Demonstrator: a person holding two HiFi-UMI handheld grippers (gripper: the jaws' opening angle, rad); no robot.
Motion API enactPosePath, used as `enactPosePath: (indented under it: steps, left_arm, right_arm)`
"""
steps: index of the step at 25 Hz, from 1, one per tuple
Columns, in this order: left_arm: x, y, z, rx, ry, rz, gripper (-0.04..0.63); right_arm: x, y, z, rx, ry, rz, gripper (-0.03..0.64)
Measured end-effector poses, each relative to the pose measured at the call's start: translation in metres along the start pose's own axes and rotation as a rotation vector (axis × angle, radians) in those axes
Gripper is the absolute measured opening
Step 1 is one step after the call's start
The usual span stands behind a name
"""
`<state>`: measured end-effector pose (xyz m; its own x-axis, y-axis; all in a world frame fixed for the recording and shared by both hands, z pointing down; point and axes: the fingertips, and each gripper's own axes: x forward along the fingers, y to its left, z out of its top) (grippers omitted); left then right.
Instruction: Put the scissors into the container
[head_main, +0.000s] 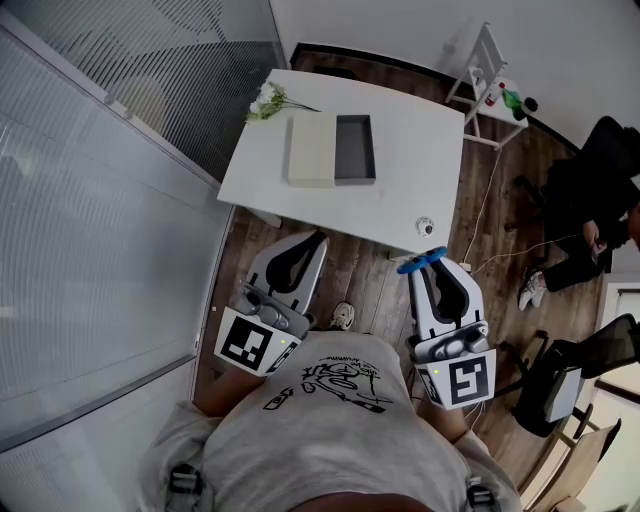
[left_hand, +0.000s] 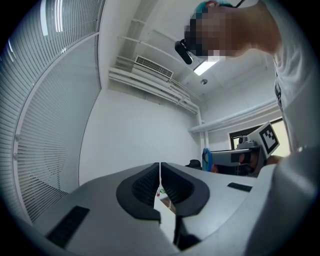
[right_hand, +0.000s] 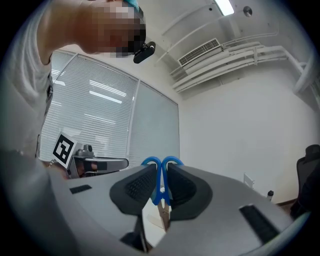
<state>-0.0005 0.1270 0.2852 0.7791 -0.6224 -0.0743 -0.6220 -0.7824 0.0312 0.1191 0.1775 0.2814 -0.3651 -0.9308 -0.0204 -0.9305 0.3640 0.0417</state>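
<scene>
My right gripper is shut on blue-handled scissors, held over the floor just short of the white table's near edge. In the right gripper view the scissors stand clamped between the pads, handle loops up, blades pointing down. An open dark grey container lies on the white table, with its cream lid beside it on the left. My left gripper is shut with nothing in it, also short of the table. In the left gripper view its jaws meet.
A small round white object sits near the table's front right corner. A green sprig with white flowers lies at the back left corner. A person in black sits at the right, beside a white rack. Glass wall at left.
</scene>
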Motion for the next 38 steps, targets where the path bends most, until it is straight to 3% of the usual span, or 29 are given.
enactPosePath:
  steps: [18, 38]
  left_arm:
    - [0.019, 0.002, -0.005, -0.008, 0.008, 0.013, 0.025]
    - [0.070, 0.093, -0.001, -0.015, 0.004, 0.024, 0.025]
  right_arm:
    - [0.009, -0.019, -0.006, 0.015, -0.001, 0.008, 0.078]
    - [0.115, -0.042, 0.000, 0.002, 0.001, 0.026, 0.077]
